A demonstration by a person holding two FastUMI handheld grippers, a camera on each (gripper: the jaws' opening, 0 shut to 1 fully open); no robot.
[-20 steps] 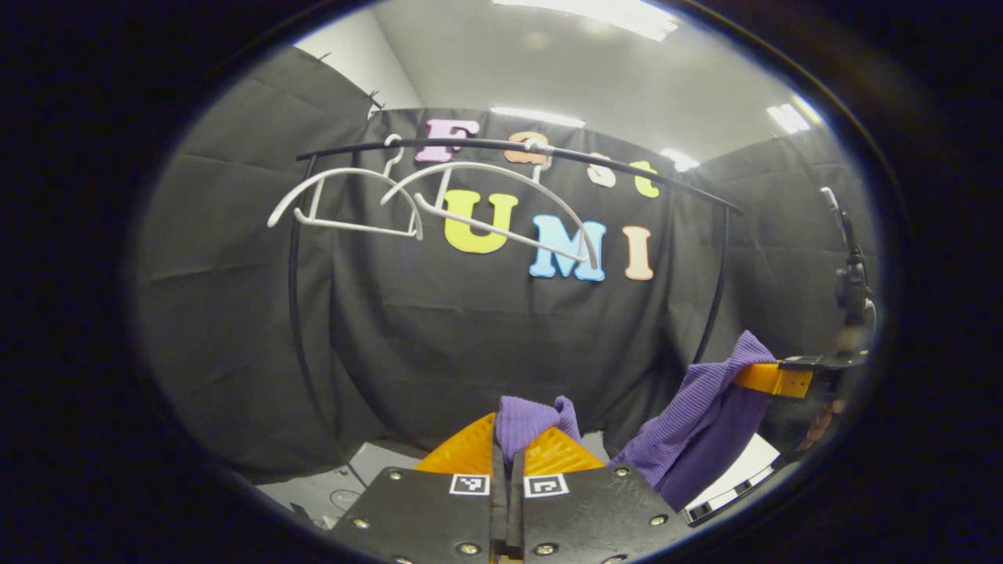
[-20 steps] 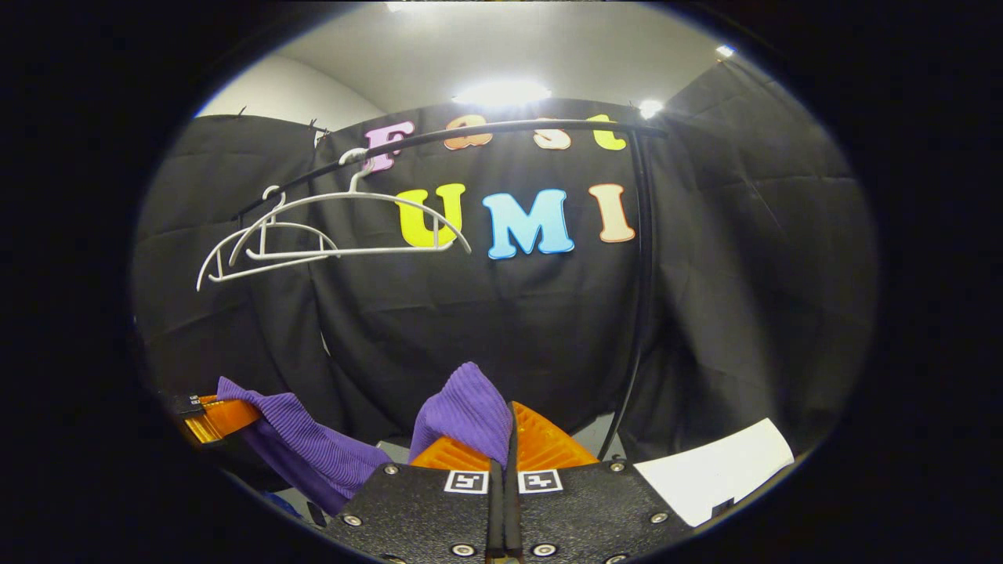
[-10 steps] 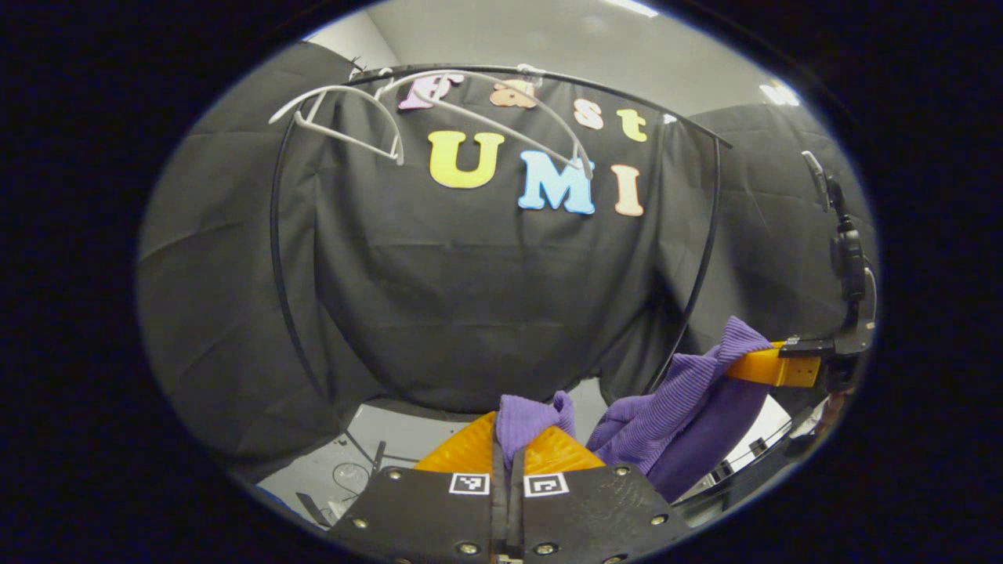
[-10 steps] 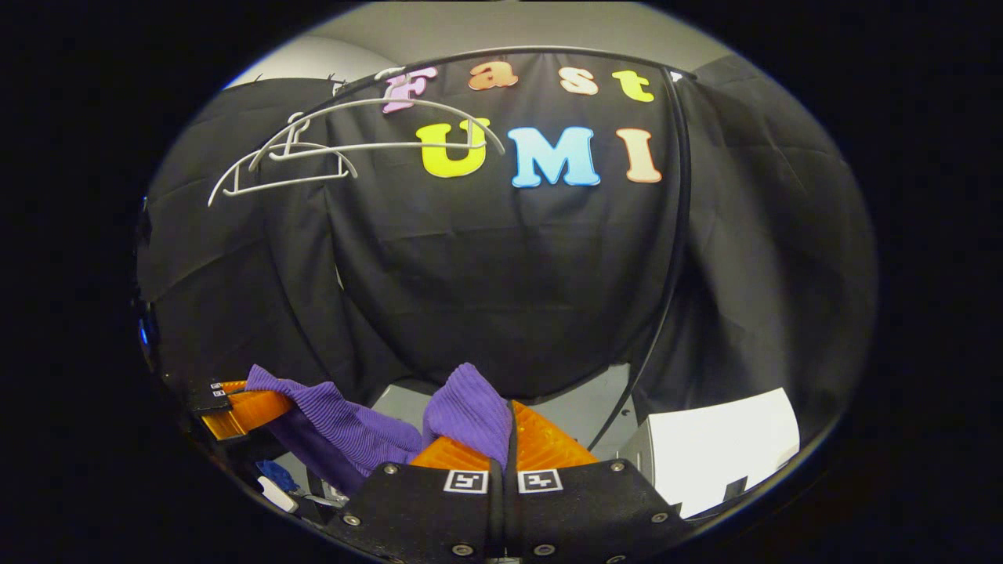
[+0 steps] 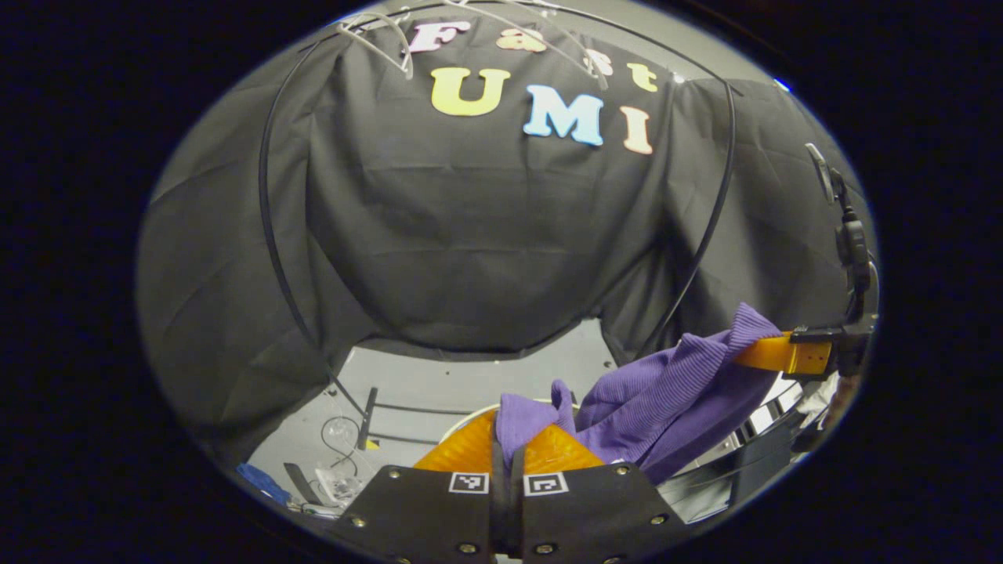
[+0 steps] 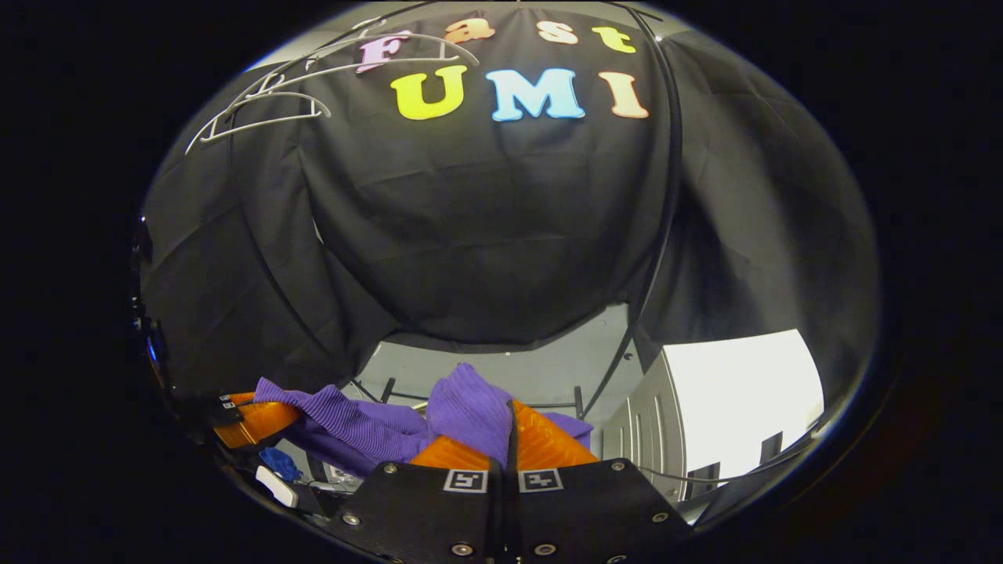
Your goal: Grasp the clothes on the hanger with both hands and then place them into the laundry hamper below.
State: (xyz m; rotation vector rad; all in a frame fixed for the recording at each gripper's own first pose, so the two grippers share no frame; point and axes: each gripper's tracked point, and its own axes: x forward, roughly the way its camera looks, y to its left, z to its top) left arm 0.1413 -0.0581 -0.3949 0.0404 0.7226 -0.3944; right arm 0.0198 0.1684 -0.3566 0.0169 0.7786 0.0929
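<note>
Left gripper view: the left gripper (image 5: pixel 508 450) sits at the bottom with its two fingers pressed together on a fold of the purple garment (image 5: pixel 666 403), which bunches up between the fingertips. From there the ribbed cloth runs up and to the right to the right gripper (image 5: pixel 772 352), whose fingers pinch its far corner near the edge of the view. The garment hangs slack between the two grippers, off the hangers and in the air. Behind it the black clothes rail (image 5: pixel 266 235) curves up both sides of the booth, and two bare white hangers (image 5: pixel 392 39) hang from its top bar. Below, a grey floor (image 5: pixel 470 380) carries some cables and small items, and a pale curved rim just beyond the left gripper's fingers may be the hamper, though I cannot tell for sure.

Right gripper view: the right gripper (image 6: pixel 509 439) is likewise clamped on a bunch of the purple garment (image 6: pixel 470 407), with cloth rising between its fingers. The fabric stretches left to the left gripper (image 6: pixel 251 419), which grips the other end. The white hangers (image 6: pixel 266 110) show at upper left on the rail (image 6: pixel 666 196). A white slatted bin (image 6: pixel 705 415) stands at lower right.
</note>
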